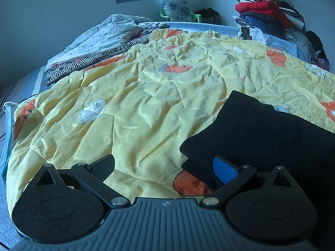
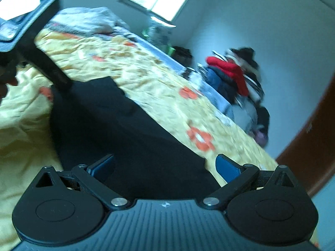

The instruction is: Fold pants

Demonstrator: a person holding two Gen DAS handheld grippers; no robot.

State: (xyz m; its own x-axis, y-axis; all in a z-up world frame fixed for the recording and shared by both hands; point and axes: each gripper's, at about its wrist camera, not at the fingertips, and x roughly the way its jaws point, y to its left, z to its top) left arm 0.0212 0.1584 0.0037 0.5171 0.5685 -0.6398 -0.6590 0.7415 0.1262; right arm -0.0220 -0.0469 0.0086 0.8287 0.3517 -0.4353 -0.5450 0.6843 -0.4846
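Black pants [image 1: 261, 133] lie on the yellow quilt [image 1: 146, 96], already a compact stack: in the left view a short upper layer sits over a lower one whose edge pokes out just beside the left gripper [image 1: 165, 167]. So most folding looks done. What is left, as a judgement, is maybe one last fold or a quick smoothing; total fold count can't be told.

Left gripper: jaws wide apart, nothing held; its blue pad [image 1: 225, 171] is touching or just over the pants' near corner, hard to say which, and the other finger is over bare quilt.

Right gripper [image 2: 165, 167]: jaws also spread wide, holding nothing, hovering over the pants [image 2: 117, 125] at their near edge. The view is tilted and blurred, so contact can't be told.

In the right view the left gripper's body [image 2: 31, 21] shows past the pants' far end. A clothes pile [image 1: 270, 12] sits well beyond the pants, at the wall.
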